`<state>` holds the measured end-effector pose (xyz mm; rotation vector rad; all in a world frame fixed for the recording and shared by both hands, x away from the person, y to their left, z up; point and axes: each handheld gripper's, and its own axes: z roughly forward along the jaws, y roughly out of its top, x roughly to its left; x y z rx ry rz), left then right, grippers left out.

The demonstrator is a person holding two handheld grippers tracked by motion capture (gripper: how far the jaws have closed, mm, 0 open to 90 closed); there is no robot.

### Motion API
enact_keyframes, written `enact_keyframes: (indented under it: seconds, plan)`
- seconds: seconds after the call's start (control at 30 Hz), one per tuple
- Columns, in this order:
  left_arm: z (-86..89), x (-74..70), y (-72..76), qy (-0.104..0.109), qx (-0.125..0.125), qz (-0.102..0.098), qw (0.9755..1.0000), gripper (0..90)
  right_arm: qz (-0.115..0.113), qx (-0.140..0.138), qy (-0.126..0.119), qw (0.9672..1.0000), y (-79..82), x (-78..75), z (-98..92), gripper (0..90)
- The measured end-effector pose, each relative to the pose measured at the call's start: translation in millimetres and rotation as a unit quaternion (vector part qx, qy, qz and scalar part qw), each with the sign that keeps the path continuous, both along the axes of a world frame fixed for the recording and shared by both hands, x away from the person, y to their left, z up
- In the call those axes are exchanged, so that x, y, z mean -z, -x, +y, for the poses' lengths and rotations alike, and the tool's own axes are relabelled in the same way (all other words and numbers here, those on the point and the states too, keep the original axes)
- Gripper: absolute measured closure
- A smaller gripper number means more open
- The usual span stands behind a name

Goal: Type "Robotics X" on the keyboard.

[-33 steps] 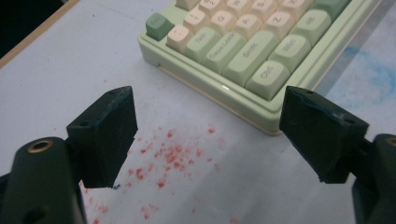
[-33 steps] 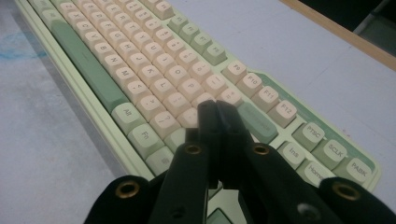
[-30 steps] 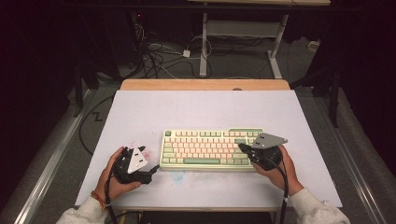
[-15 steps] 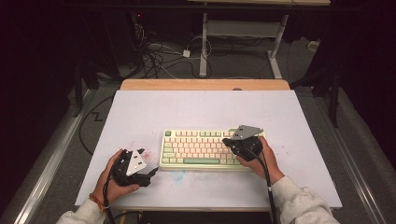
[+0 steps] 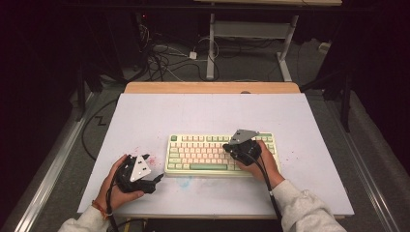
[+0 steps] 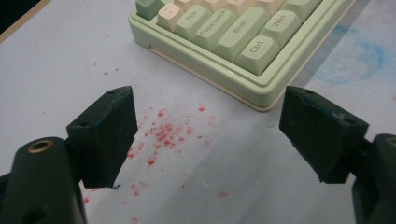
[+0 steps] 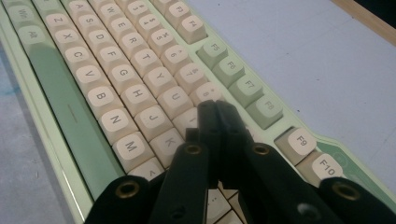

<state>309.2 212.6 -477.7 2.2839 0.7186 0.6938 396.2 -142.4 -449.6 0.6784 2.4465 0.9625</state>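
Closed right claw [image 7: 215, 109] over keyboard [image 7: 112, 70] keys

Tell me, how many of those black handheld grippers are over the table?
2. The left gripper rests on the white table beside the keyboard, jaws open. The right gripper is above the keys, jaws shut.

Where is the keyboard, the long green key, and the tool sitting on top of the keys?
keyboard [image 5: 193, 152], high view, on its cream keys left of the middle.
long green key [image 7: 70, 112], right gripper view, on the middle of the bar.
right tool [image 7: 215, 112], right gripper view, on its closed tips.
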Motion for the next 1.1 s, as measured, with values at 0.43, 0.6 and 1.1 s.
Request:
enact_keyframes:
  seconds: [0.43, 0.6, 1.1]
  plan:
    - [-0.6, 0.7, 0.1, -0.003, 0.003, 0.003, 1.0, 18.3, 0.001, -0.001, 0.01, 0.9999, 0.5, 3.0, 2.4, 90.0]
    - [-0.5, 0.5, -0.4, -0.002, 0.002, 0.005, 1.0, 19.2, -0.01, -0.004, -0.009, 0.9999, 4.3, -5.9, -2.5, 90.0]
    - [0.9, -0.8, -1.3, 0.014, -0.008, 0.01, 0.9998, 23.1, -0.053, 0.011, -0.063, 0.9965, 16.3, -27.0, -19.6, 87.5]
